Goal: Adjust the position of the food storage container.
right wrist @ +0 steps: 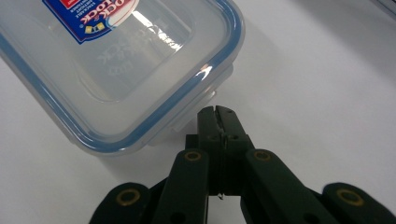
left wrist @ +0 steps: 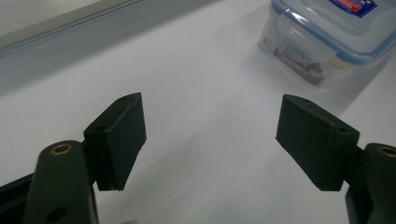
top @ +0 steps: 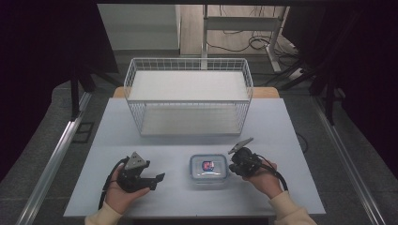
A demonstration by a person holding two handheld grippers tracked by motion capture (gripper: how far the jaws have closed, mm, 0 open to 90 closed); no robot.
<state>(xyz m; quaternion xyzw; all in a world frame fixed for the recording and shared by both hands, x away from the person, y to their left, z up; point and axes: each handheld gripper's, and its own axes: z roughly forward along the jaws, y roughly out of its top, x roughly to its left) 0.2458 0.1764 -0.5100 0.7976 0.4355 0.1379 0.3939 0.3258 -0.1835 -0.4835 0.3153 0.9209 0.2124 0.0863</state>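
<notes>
Right gripper view: clear lidded container (right wrist: 116, 70) cut off at top and left, label partly legible "LOCK", right gripper (right wrist: 218, 114) clenched empty at its latch edge, left gripper (left wrist: 210, 135) released, container mid-table before wire basket (top: 187, 96).

Container (top: 208, 169) before wire basket (top: 187, 96)

Grey floor (top: 42, 140), dark curtains (top: 42, 42) around

Clear container (top: 208, 169) (blue-rimmed lid) sits between left tongs (top: 159, 182) and right tongs (top: 232, 167).
</notes>
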